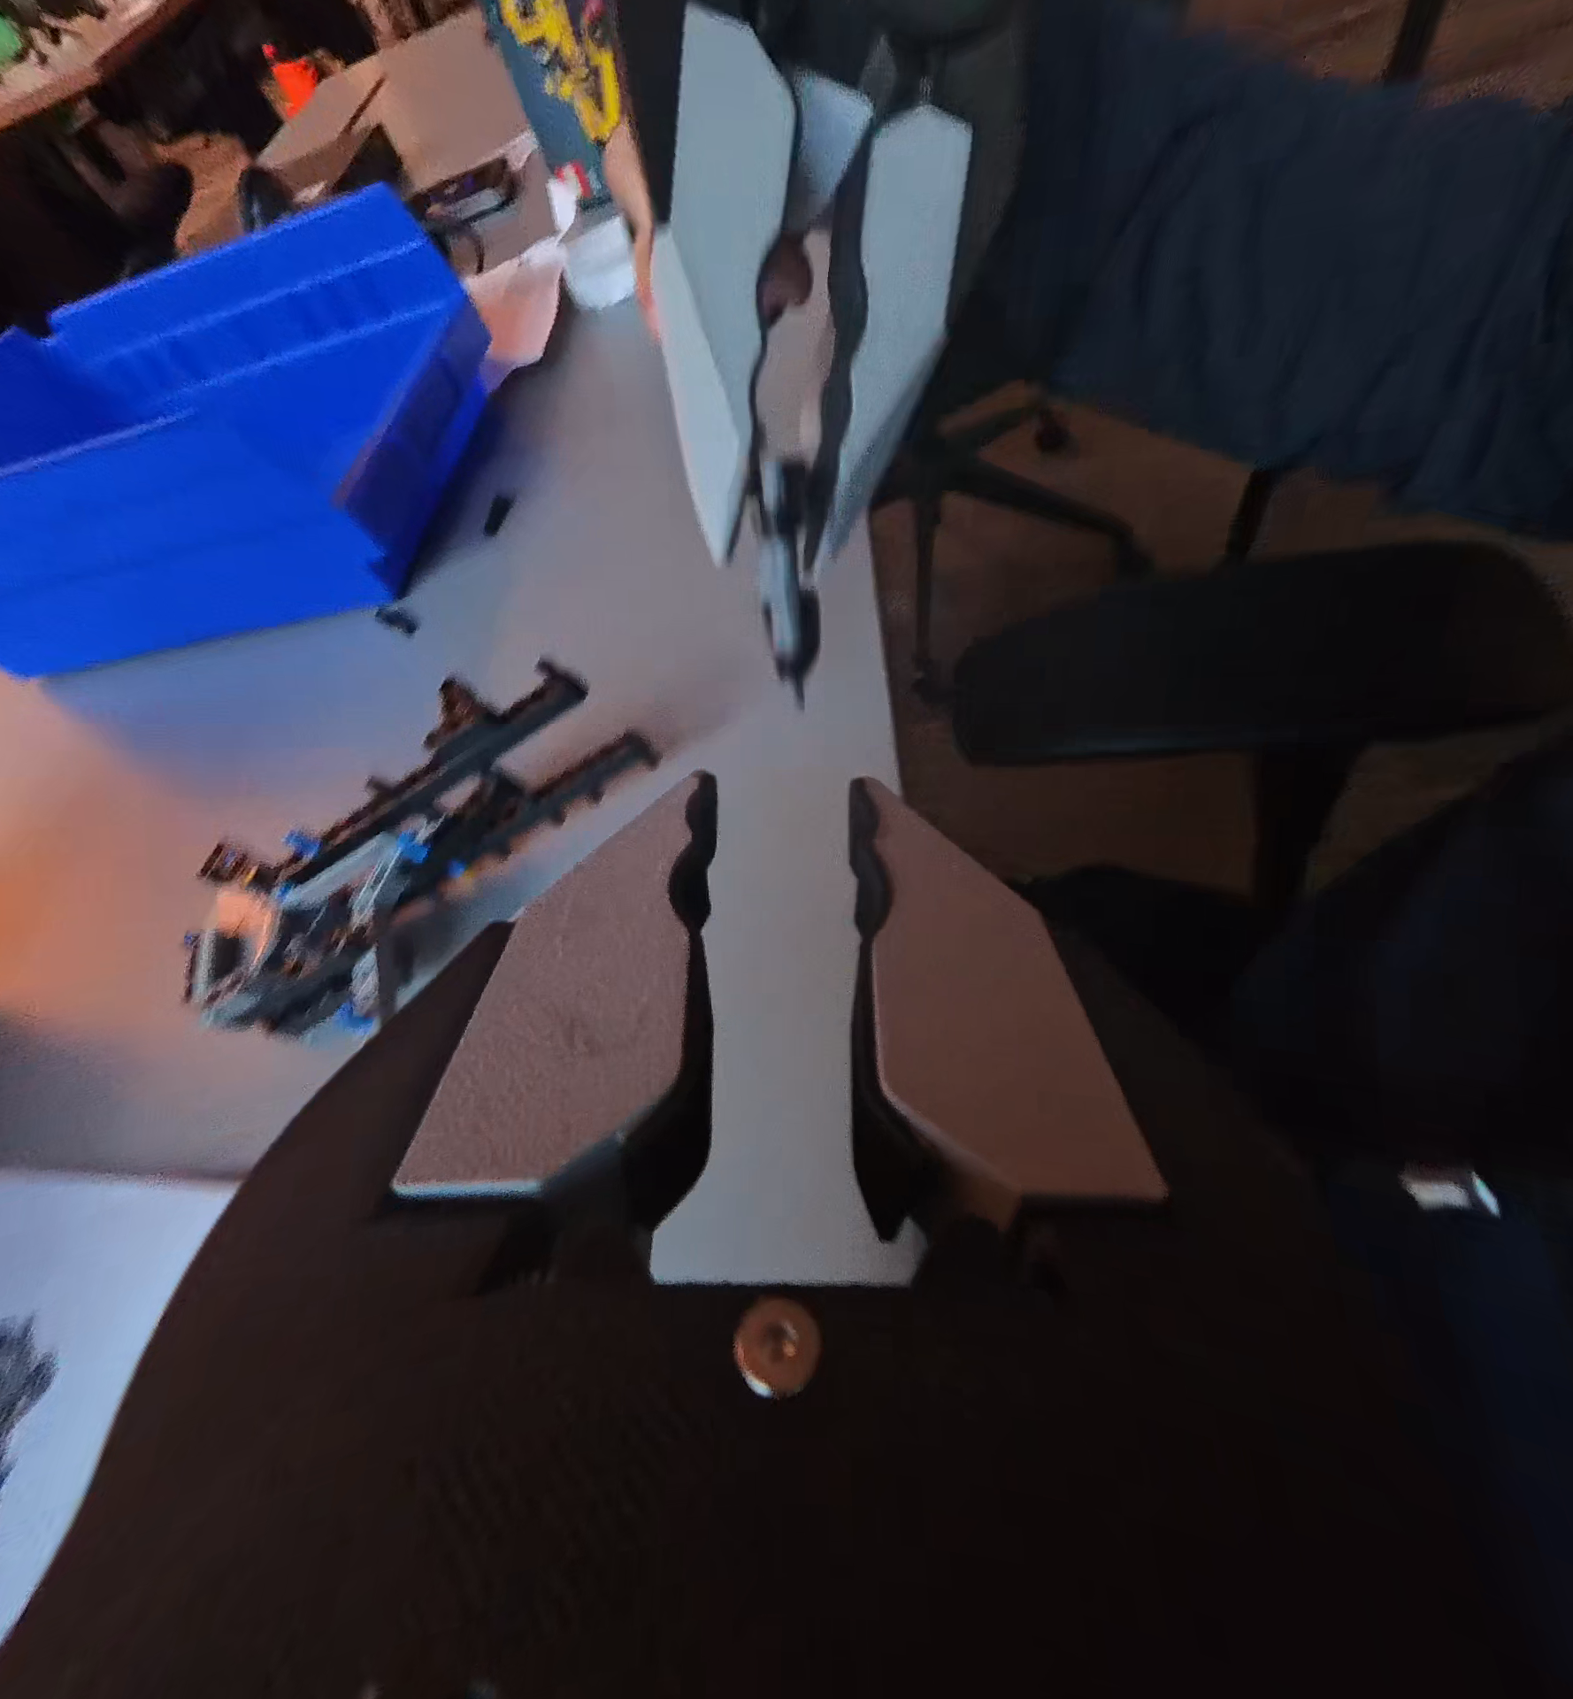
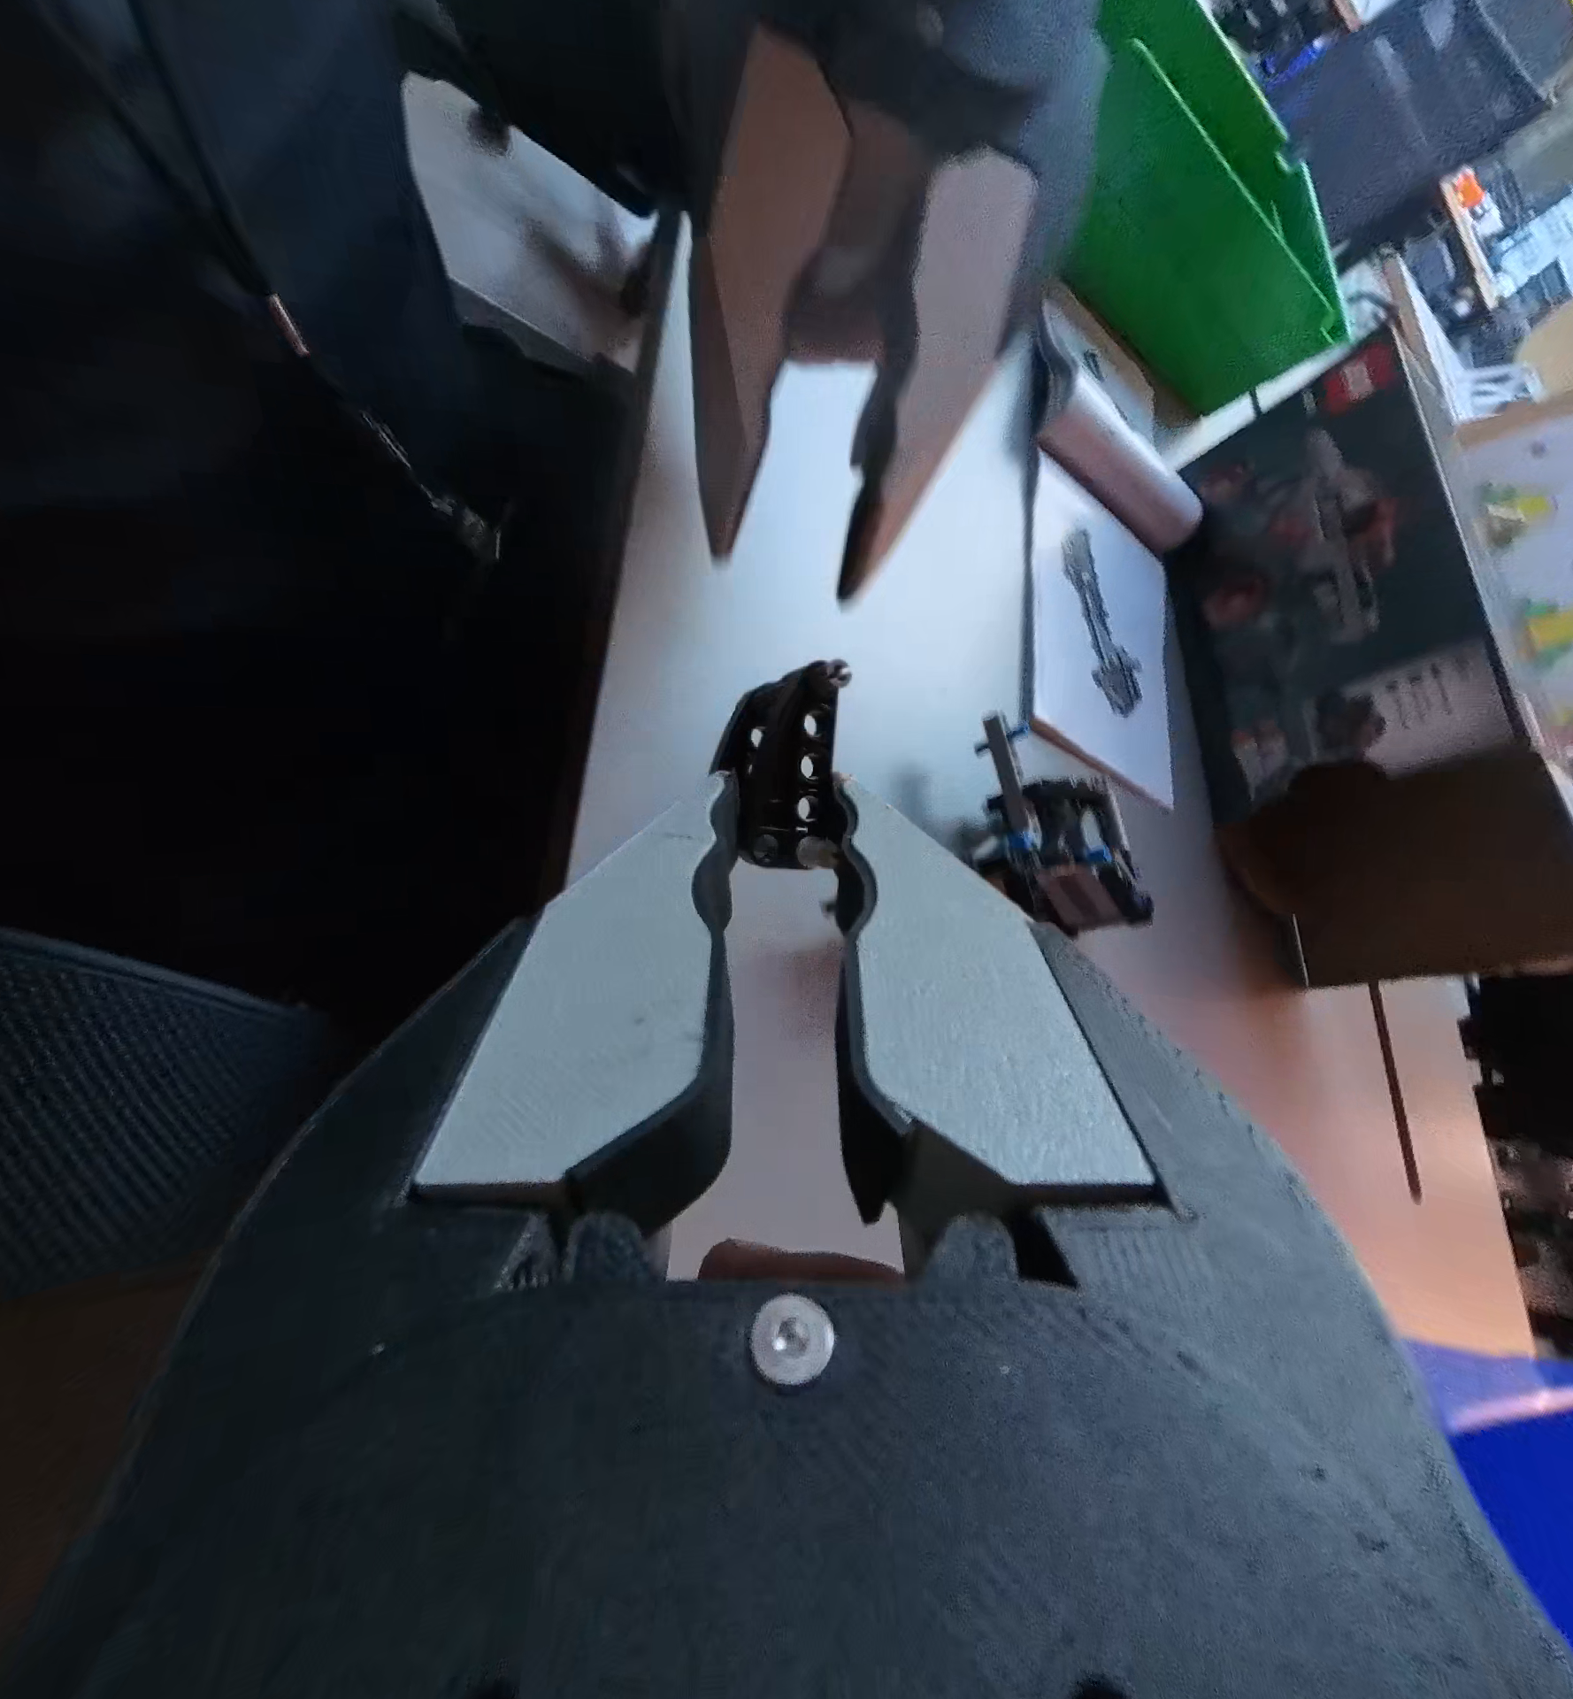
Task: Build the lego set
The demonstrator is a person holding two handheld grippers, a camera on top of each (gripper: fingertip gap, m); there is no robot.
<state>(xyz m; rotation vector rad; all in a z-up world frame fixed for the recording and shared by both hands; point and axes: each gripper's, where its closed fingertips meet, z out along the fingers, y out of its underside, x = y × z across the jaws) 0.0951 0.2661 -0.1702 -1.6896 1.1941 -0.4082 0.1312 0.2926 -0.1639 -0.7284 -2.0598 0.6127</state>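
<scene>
Dim, motion-blurred wide-angle pictures, edges bent and dark, with warm orange light washing the desk [image 1: 47, 827] at nine o'clock.

- Worktop [image 1: 599, 644]: a bare strip runs along its edge between the two grippers; passage is open there.
- Left gripper [image 1: 783, 809]: fingers parted, nothing between them, bare worktop ahead.
- Right gripper [image 2: 778, 800]: faces the left one across that strip; a black perforated lego piece [image 2: 787, 772] sticks out past its fingers into the gap.
- Partly built lego model [image 1: 397, 855]: lies on the worktop beside the strip, blocking the side toward the bin.
- Blue bin [image 1: 204, 432]: closes off the worktop behind the model.
- Instruction sheet [image 2: 1104, 644], set box [image 2: 1353, 588] and green bin [image 2: 1206, 202]: line the far side.
- Chair [image 1: 1270, 644]: stands just off the worktop edge.
</scene>
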